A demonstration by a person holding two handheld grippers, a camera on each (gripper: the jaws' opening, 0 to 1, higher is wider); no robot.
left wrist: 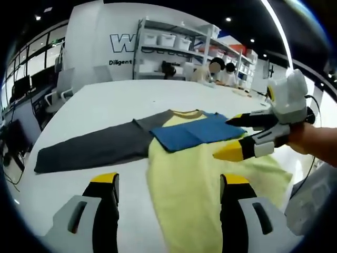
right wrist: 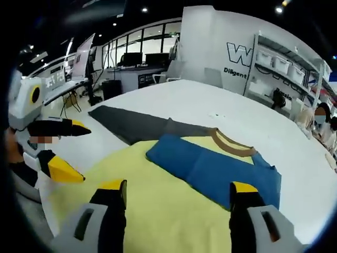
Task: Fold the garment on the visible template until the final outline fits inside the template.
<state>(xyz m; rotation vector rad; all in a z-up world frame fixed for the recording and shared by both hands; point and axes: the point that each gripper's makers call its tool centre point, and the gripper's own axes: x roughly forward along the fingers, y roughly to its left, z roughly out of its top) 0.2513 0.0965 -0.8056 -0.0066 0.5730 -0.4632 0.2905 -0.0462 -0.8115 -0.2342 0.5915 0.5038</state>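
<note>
A long-sleeved shirt lies flat on the white table [left wrist: 105, 103]. Its yellow body [left wrist: 189, 179] runs toward me. One grey sleeve [left wrist: 89, 147] stretches out to the left, and the blue sleeve [left wrist: 195, 132] is folded across the chest below the tan collar [left wrist: 187, 113]. My left gripper [left wrist: 169, 179] hovers open over the yellow body, holding nothing. My right gripper [left wrist: 227, 137] comes in from the right, open, its yellow tips over the blue sleeve's edge. In the right gripper view, the right gripper [right wrist: 178, 185] is open above the yellow body [right wrist: 158, 211] and blue sleeve [right wrist: 210, 168]. The left gripper [right wrist: 81, 153] is open at the left.
The table's left edge drops off toward chairs [left wrist: 58, 89] and desks with monitors [right wrist: 131, 60]. Shelves with white bins [left wrist: 174, 42] stand behind the table. People [left wrist: 221, 71] sit at its far end. Bare tabletop [right wrist: 221, 100] surrounds the shirt.
</note>
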